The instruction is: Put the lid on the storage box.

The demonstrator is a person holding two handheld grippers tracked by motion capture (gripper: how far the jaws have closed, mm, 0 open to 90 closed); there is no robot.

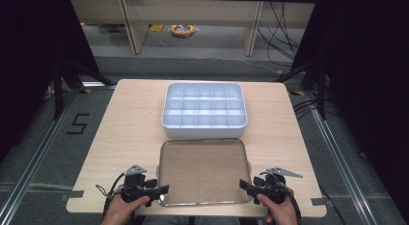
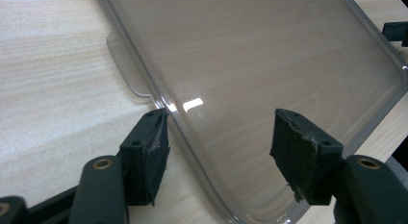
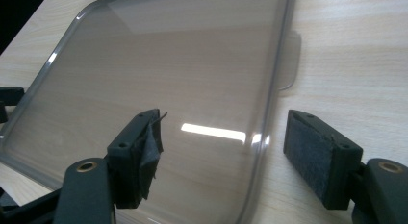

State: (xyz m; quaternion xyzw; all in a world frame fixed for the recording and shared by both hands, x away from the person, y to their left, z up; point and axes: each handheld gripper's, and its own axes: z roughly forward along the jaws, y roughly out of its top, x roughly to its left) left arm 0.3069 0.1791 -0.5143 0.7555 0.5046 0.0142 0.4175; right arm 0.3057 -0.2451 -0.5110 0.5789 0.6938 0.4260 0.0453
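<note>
Hand-held grippers, left (image 1: 161, 190) and right (image 1: 243, 185), I am holding jaws apart at the clear lid's (image 1: 202, 169) 7 and 5 o'clock corners; lid lying flat on tabletop (image 1: 125, 123), divided box (image 1: 204, 109) uncovered at 12 o'clock. Nothing grasped yet.

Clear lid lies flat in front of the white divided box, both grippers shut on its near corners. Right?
Not quite. The clear lid does lie flat in front of the white divided box, but both grippers are open: the left gripper and right gripper views show jaws spread astride the lid's edges, not clamped.
</note>
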